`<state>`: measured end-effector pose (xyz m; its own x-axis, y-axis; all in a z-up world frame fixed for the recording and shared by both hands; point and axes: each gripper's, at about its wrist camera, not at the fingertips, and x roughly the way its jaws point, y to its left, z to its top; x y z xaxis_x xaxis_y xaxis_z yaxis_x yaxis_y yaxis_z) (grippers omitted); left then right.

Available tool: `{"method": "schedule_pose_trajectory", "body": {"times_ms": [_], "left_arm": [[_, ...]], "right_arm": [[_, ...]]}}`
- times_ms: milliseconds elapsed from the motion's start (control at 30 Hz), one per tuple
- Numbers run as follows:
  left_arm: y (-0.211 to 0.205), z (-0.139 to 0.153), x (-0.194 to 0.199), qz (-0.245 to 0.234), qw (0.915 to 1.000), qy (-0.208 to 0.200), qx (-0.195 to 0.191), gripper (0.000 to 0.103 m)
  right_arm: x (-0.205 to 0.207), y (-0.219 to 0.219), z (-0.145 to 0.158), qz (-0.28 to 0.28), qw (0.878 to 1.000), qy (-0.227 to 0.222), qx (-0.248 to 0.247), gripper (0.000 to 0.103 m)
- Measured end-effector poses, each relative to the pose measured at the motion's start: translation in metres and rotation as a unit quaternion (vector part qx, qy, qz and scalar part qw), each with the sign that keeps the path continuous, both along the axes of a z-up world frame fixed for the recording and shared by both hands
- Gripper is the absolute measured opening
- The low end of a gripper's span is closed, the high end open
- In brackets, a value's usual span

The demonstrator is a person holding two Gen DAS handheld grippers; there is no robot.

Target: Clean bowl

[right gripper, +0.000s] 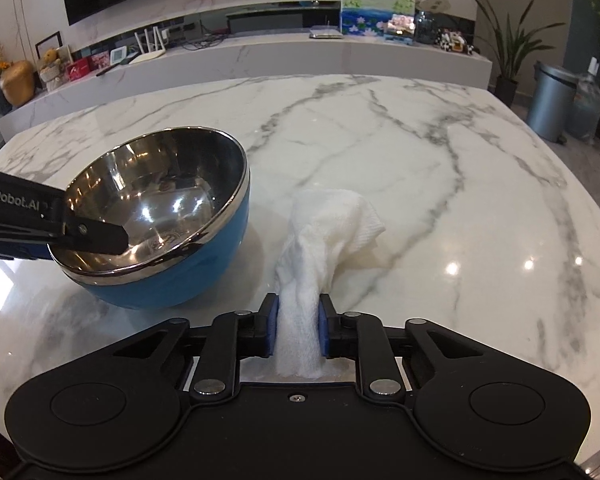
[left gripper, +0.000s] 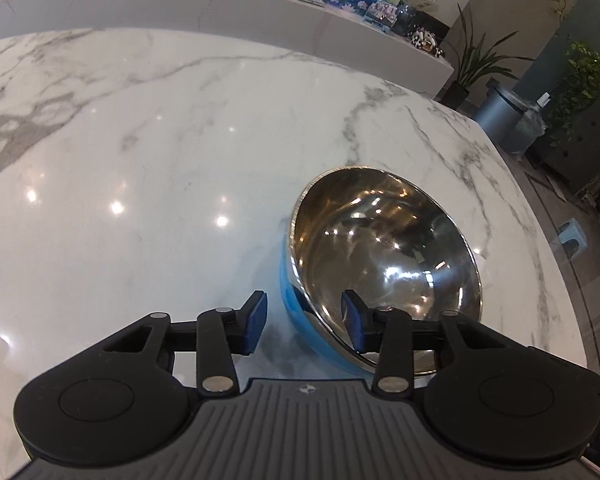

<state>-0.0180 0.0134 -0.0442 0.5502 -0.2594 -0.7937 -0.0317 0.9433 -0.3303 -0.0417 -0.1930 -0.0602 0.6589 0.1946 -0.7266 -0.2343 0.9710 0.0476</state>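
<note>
A bowl (left gripper: 380,248) with a shiny steel inside and a blue outside stands on the marble table (left gripper: 140,160), tipped a little. My left gripper (left gripper: 304,322) straddles its near rim, one blue pad inside the bowl and the other outside. A visible gap separates the outer pad from the blue wall. The right wrist view shows the bowl (right gripper: 156,200) at left, with the left gripper's black finger (right gripper: 96,236) reaching into it. My right gripper (right gripper: 298,320) is shut on a white crumpled cloth (right gripper: 332,220), whose far end rests on the table right of the bowl.
The marble table's (right gripper: 420,152) rounded edge runs along the right. Beyond it are a long white counter (right gripper: 300,60) with pictures and small items, a grey bin (right gripper: 550,100), potted plants (right gripper: 508,52) and a blue stool (left gripper: 574,236) on the floor.
</note>
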Motion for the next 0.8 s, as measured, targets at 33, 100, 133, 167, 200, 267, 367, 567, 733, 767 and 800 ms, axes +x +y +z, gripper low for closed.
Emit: {"method": "schedule_pose_trajectory", "body": {"times_ms": [33, 100, 133, 167, 200, 267, 367, 567, 733, 767, 800], "left_arm": [[-0.001, 0.000, 0.000, 0.000, 1.0000, 0.001, 0.002, 0.030], [-0.002, -0.001, 0.000, 0.000, 1.0000, 0.003, 0.006, 0.029], [-0.002, -0.001, 0.000, -0.001, 1.0000, 0.003, 0.007, 0.028], [-0.002, -0.001, 0.000, 0.001, 1.0000, 0.003, 0.007, 0.027], [-0.001, -0.001, 0.001, 0.002, 1.0000, 0.004, 0.008, 0.025], [-0.001, 0.000, 0.001, 0.001, 0.9999, 0.004, 0.010, 0.023], [-0.003, 0.000, 0.001, 0.003, 0.9999, 0.003, 0.014, 0.020], [-0.005, 0.001, 0.001, 0.004, 0.9998, 0.003, 0.020, 0.020], [-0.006, 0.001, 0.002, 0.003, 0.9998, 0.003, 0.021, 0.020], [-0.006, 0.001, 0.002, 0.003, 0.9997, 0.003, 0.022, 0.020], [-0.006, 0.001, 0.002, 0.003, 0.9997, 0.002, 0.023, 0.020]], "right_arm": [[0.000, 0.000, 0.001, -0.002, 1.000, -0.001, 0.002, 0.016], [0.000, 0.000, 0.003, -0.004, 1.000, -0.005, 0.003, 0.016], [-0.001, -0.001, 0.005, -0.005, 1.000, -0.012, 0.003, 0.016], [-0.001, -0.001, 0.007, -0.004, 1.000, -0.017, 0.002, 0.016], [-0.002, -0.001, 0.010, -0.003, 1.000, -0.024, 0.000, 0.016], [-0.005, 0.000, 0.016, 0.003, 0.999, -0.042, -0.004, 0.016], [-0.008, 0.002, 0.021, 0.013, 0.998, -0.056, -0.009, 0.016], [-0.011, 0.007, 0.027, 0.030, 0.997, -0.065, -0.007, 0.016], [-0.011, 0.009, 0.024, 0.036, 0.998, -0.053, -0.010, 0.016], [-0.010, 0.010, 0.022, 0.038, 0.998, -0.049, -0.012, 0.016], [-0.010, 0.011, 0.020, 0.040, 0.998, -0.045, -0.012, 0.016]]}}
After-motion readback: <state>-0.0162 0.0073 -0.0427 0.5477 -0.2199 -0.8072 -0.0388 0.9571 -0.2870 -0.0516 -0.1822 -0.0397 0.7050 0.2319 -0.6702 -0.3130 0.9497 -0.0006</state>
